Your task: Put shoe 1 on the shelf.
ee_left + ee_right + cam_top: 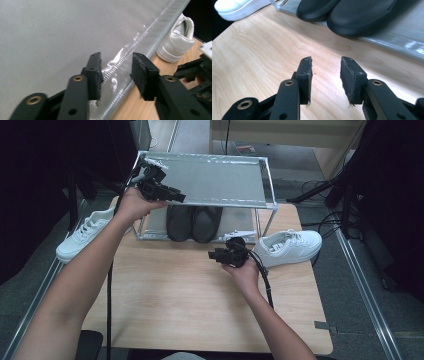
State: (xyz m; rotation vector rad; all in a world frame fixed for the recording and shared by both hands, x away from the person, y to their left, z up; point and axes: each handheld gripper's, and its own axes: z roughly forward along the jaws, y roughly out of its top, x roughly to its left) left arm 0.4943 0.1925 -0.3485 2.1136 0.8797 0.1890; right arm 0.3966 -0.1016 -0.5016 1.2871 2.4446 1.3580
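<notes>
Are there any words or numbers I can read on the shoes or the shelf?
White shoe, heel tab: there is a small dark mark, maybe a logo with letters, but it is too blurred to read.
Other white shoe: no writing shows.
Black shoes: no writing shows.
Shelf: no label or number shows.
So nothing here can be read as words.

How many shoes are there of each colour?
White shoes: 2, one at the table's left edge and one on the right.
Black shoes: 2, side by side on the rack's bottom shelf, left one and right one.
Total: 4 shoes.
</notes>
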